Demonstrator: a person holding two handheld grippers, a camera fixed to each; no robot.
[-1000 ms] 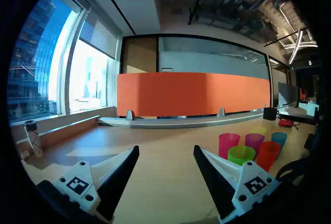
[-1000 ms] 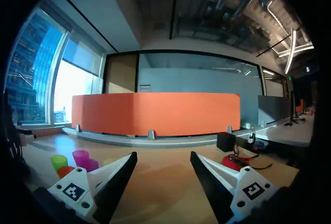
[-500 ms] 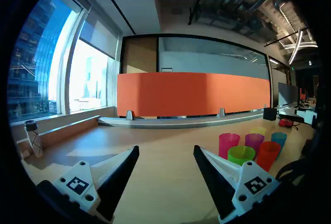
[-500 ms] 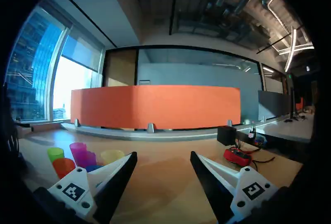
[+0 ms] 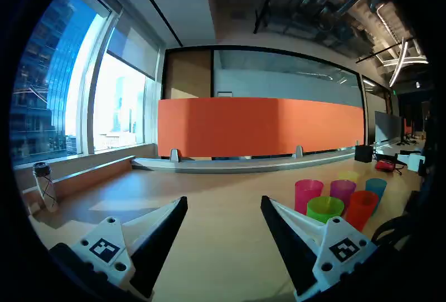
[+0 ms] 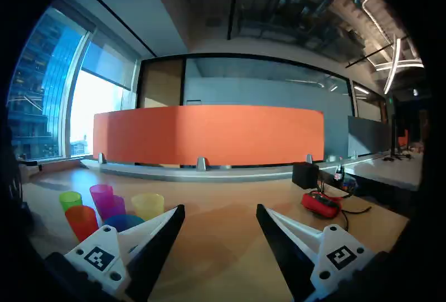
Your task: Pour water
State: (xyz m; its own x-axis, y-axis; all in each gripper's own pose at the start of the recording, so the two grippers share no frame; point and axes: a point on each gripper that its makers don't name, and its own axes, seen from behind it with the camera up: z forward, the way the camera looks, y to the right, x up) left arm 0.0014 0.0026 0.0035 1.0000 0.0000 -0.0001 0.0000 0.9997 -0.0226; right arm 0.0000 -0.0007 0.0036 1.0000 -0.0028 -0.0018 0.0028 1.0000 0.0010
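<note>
Looking at a bunch of coloured plastic cups [image 5: 343, 190] parked upright on the wooden worktop [image 5: 223, 252], mouths up, huddled close together. Can't spot a jug or bottle for the water anywhere near them, and can't see into any cup to check for water.

Seeing the left gripper [image 5: 223, 199] with its fingers spread wide and nothing between them but bare wood. Same deal for the right gripper [image 6: 220, 207]: splayed apart, gripping nothing.

Now for the key bit. From the left gripper view, finding the cups off to the right, just past the right finger, with the pink cup [image 5: 308, 193] and green cup [image 5: 325, 208] at the front. From the right gripper view, finding the same cups [image 6: 102, 196] off to the left, with the blue cup [image 6: 124, 222] partly tucked behind the left finger. So, placing the huddle between the two grippers, with no cup centred in either gap.

Hard to call which is nearer; guessing the right one by a hair. Probably needs a swing inward and a side-on grab around a cup wall. Worth minding the neighbours: easy to knock one over in a huddle that tight.
</note>
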